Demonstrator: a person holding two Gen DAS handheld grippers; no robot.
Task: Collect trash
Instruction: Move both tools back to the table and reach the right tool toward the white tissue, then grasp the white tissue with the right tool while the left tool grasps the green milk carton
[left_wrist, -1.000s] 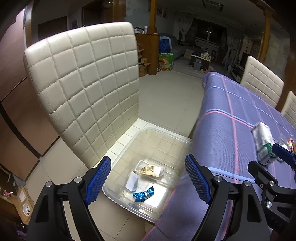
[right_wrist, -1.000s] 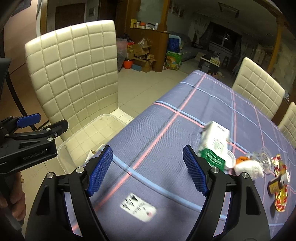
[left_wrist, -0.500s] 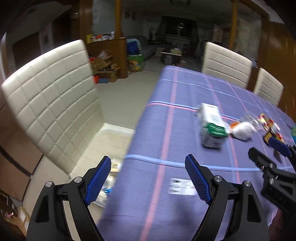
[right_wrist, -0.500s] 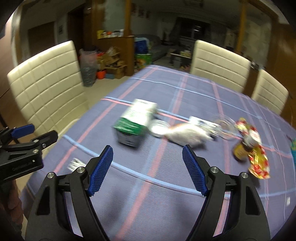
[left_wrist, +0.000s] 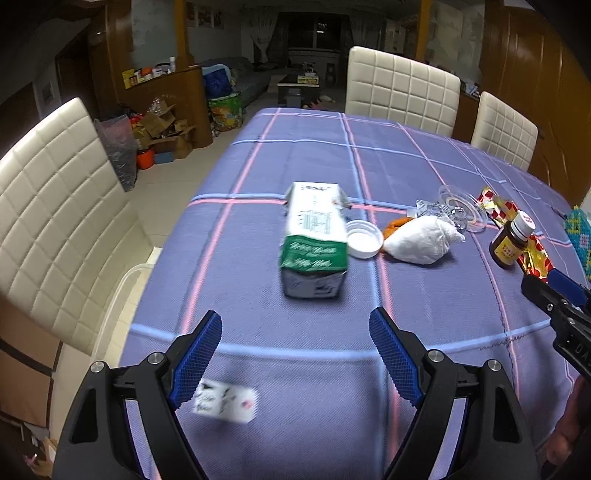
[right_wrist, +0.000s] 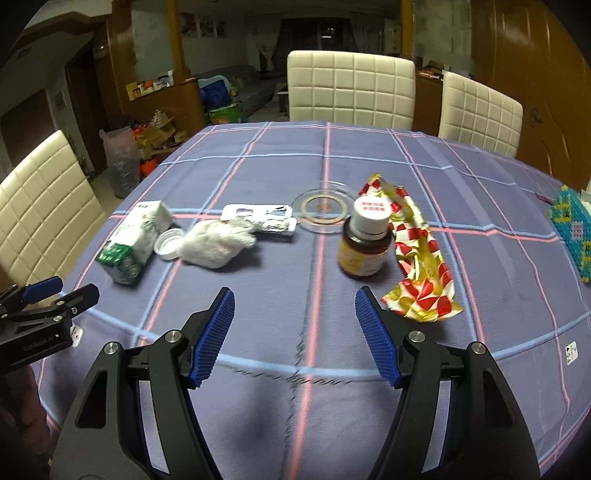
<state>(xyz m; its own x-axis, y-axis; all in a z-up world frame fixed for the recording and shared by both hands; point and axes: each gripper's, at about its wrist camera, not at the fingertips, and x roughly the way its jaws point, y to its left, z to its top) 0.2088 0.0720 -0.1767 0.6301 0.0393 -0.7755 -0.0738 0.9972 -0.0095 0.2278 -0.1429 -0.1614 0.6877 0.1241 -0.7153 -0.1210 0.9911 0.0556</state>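
Observation:
Trash lies on the purple checked tablecloth (left_wrist: 314, 166). A green and white carton (left_wrist: 314, 240) lies ahead of my open, empty left gripper (left_wrist: 295, 354). Beside it are a white lid (left_wrist: 364, 238), a crumpled white tissue (left_wrist: 421, 240) and a small paper label (left_wrist: 225, 400) by my left finger. In the right wrist view my open, empty right gripper (right_wrist: 295, 332) faces a brown bottle (right_wrist: 365, 240) with a white cap and a red and gold wrapper (right_wrist: 417, 266). The carton (right_wrist: 133, 240), tissue (right_wrist: 214, 243) and a flat white packet (right_wrist: 258, 218) lie further left.
A clear plastic lid (right_wrist: 325, 210) lies behind the bottle. A beaded blue box (right_wrist: 572, 236) stands at the right edge. Cream quilted chairs (left_wrist: 55, 221) (right_wrist: 351, 88) ring the table. The clear bin's rim (left_wrist: 125, 291) shows on the floor to the left.
Both grippers swung right, away from the chair and floor bin, and now face the table. The trash items now lie in front of them. Both stayed open.

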